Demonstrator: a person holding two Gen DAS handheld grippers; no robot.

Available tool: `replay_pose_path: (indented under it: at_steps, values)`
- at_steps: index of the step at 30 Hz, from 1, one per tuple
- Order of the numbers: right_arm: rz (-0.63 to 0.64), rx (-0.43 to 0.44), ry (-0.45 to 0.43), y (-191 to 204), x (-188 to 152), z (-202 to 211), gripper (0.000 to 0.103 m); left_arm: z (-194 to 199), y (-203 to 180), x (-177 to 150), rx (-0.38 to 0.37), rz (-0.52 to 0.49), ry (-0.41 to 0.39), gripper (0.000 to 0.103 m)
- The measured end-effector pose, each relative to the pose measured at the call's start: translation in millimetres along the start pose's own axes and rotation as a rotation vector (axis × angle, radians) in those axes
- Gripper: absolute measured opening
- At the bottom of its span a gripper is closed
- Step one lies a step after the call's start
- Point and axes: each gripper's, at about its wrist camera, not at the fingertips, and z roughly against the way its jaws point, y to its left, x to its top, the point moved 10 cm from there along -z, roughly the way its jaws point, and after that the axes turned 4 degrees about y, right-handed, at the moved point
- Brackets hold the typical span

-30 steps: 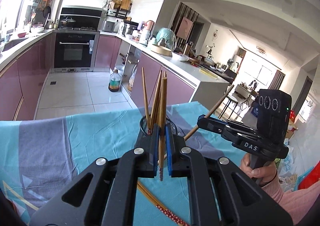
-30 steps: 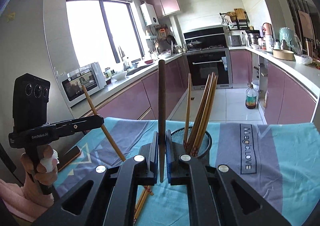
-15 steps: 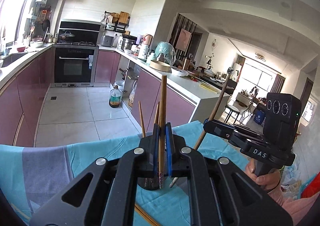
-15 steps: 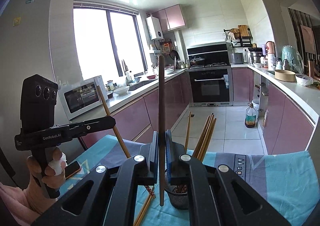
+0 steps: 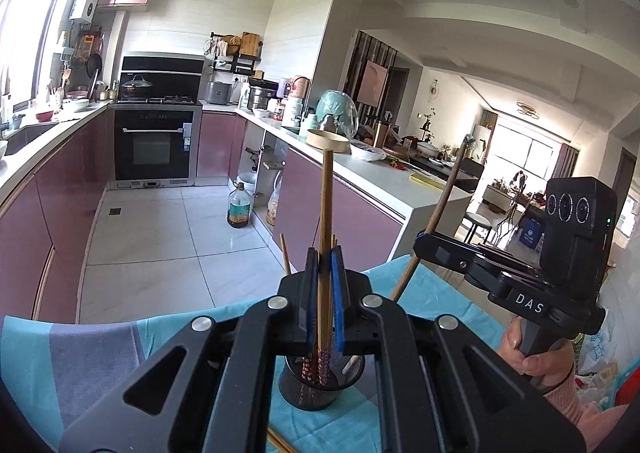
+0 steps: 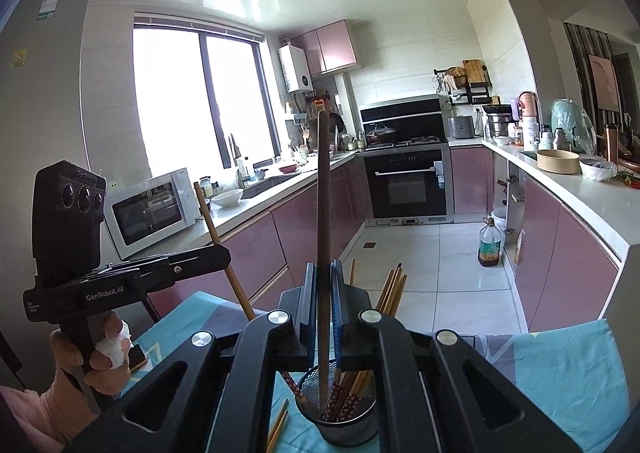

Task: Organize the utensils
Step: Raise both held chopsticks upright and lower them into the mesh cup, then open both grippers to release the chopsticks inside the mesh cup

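Chopsticks: several (image 6: 394, 287) stand in the black mesh holder (image 6: 344, 427) on the tabletop (image 6: 568, 369).
Left gripper (image 5: 325, 285): fingers clamp a light chopstick (image 5: 327, 205).
Right gripper (image 6: 320, 289): fingers clamp a dark chopstick (image 6: 322, 189), tip inside the holder.

Right gripper (image 6: 320, 317) clamping dark chopstick (image 6: 322, 213) upright over mesh holder (image 6: 344, 409)
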Motion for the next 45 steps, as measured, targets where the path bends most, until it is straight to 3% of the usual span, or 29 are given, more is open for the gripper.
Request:
replay_pose_path:
  at_steps: [23,32,38,45]
  values:
    - [0.0,-0.042,0.257,-8.7,-66.6,-64.3,0.006,-47.9,6.6,-53.3,0.037,-0.09,0.256,0.007]
    - [-0.043,-0.055,0.28,-17.8,-74.3,-72.9,0.009,-77.8,19.3,-56.5,0.064,-0.071,0.301,0.011]
    - [-0.074,-0.061,0.27,-22.3,-79.3,-70.5,0.034,-79.0,27.4,-63.8,0.065,-0.05,0.295,0.021]
    - [-0.082,-0.053,0.262,-18.3,-87.9,-65.4,0.045,-72.5,40.4,-81.0,0.082,-0.01,0.282,0.025]
